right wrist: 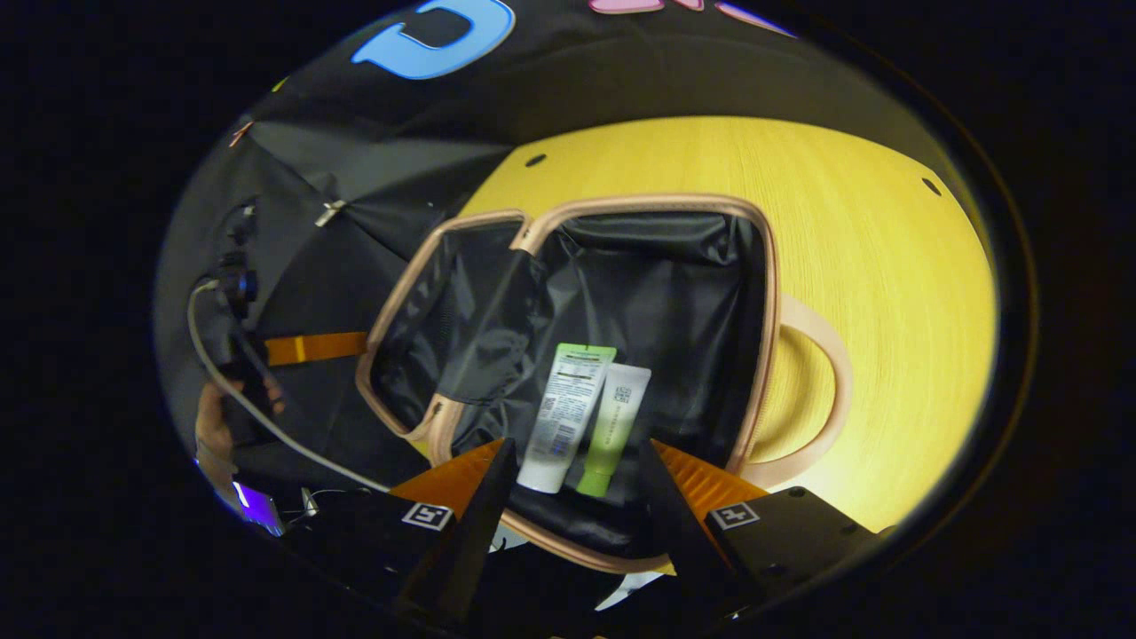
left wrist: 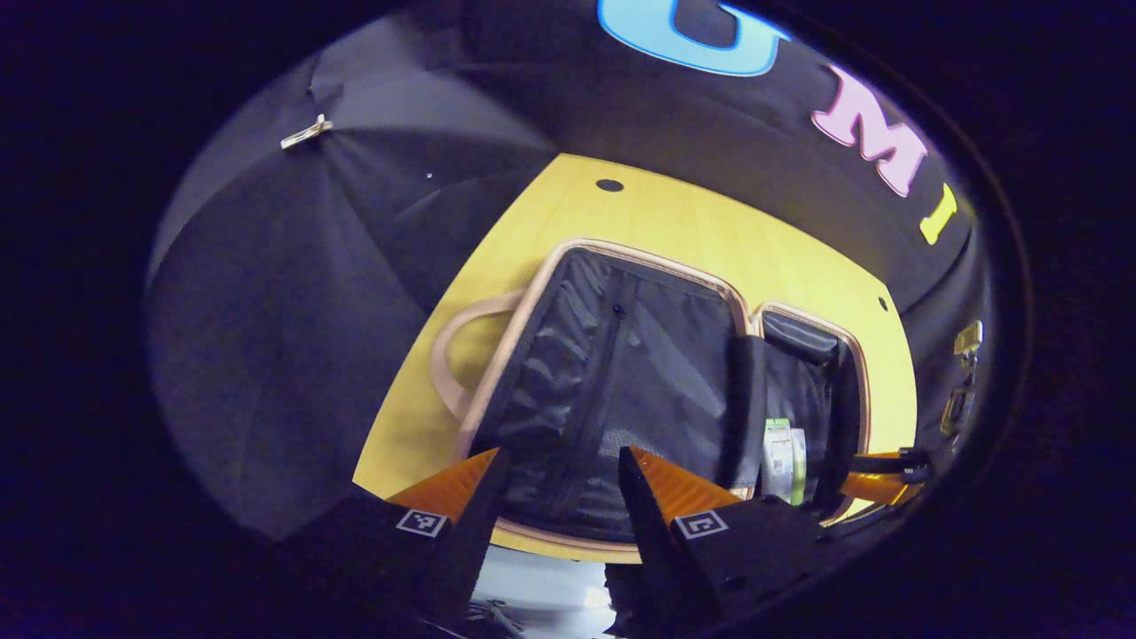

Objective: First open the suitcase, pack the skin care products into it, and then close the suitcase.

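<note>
- The suitcase (right wrist: 621,293) lies open on the yellow table (right wrist: 887,293), filling the middle of the right gripper view; its black lining shows in both halves and a pale rim runs around each.
- Two tubes lie side by side, touching, in the larger half, at lower centre of that view: a white tube (right wrist: 566,417) on the left and a green tube (right wrist: 614,430) on the right, caps toward the bottom of the frame.
- The right gripper (right wrist: 572,484) sits at the bottom edge, its fingers spread apart with nothing between them; the tubes show in the gap, farther off.
- In the left gripper view the suitcase (left wrist: 621,373) takes the centre, and the tubes (left wrist: 784,461) appear small at lower right in the far half.
- The left gripper (left wrist: 561,479) is at the bottom of its view, fingers parted and empty, over the near half's lining.
- A curved handle (left wrist: 453,355) lies on the table at the suitcase's left side.
</note>
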A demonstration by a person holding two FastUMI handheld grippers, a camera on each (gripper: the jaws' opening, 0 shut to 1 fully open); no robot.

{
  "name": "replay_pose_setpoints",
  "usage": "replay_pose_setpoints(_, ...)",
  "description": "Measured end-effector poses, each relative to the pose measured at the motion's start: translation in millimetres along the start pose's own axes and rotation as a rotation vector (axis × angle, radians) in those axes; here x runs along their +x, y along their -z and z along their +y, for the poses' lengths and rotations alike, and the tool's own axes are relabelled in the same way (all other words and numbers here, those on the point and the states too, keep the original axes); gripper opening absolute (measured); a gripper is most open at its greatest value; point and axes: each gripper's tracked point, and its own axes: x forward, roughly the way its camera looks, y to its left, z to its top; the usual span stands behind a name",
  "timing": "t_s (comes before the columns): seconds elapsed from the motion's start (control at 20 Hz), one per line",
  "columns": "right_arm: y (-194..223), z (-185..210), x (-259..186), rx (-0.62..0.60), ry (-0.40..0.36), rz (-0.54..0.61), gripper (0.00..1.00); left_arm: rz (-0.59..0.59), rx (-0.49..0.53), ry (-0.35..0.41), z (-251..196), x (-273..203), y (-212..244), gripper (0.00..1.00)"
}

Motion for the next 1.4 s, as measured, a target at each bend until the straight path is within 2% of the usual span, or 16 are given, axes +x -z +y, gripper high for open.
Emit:
replay_pose_setpoints(0.15, -5, -20, -17, -0.041, 0.038, -0.039, 0.88, -0.016, -0.106, -0.033, 41, 17, -28, 0.78)
replay_pose_setpoints(0.25, -5, -40, -22, -0.002, 0.087, -0.040, 0.89, -0.006, -0.138, -0.047, 60, 30, -42, 0.78)
replay_pose_setpoints(0.45, -14, -52, -31, 0.157, 0.081, -0.100, 0.88, 0.028, -0.081, -0.107, 89, 62, -59, 0.78)
replay_pose_setpoints(0.65, -7, -70, -41, 0.183, 0.128, -0.096, 0.89, 0.124, -0.119, -0.144, 102, 105, -43, 0.78)
replay_pose_setpoints(0.8, -11, -71, -46, 0.203, 0.134, -0.114, 0.88, 0.169, -0.092, -0.166, 113, 126, -37, 0.78)
replay_pose_setpoints(0.9, -13, -69, -48, 0.220, 0.129, -0.128, 0.88, 0.187, -0.069, -0.125, 106, 137, -34, 0.77)
replay_pose_setpoints(0.95, -14, -67, -49, 0.225, 0.125, -0.134, 0.88, 0.176, -0.060, -0.130, 103, 140, -40, 0.71)
replay_pose_setpoints(1.05, -13, -62, -52, 0.224, 0.113, -0.140, 0.88, 0.191, -0.031, -0.126, 101, 140, -39, 0.50)
replay_pose_setpoints(1.1, -13, -59, -55, 0.220, 0.109, -0.143, 0.88, 0.186, -0.027, -0.133, 101, 139, -40, 0.25)
replay_pose_setpoints(1.25, -6, -52, -64, 0.182, 0.097, -0.133, 0.88, 0.128, -0.051, -0.127, 97, 127, -54, 0.18)
replay_pose_setpoints(1.4, -9, -56, -74, 0.125, 0.113, -0.141, 0.88, 0.053, -0.048, -0.061, 78, 95, -66, 0.13)
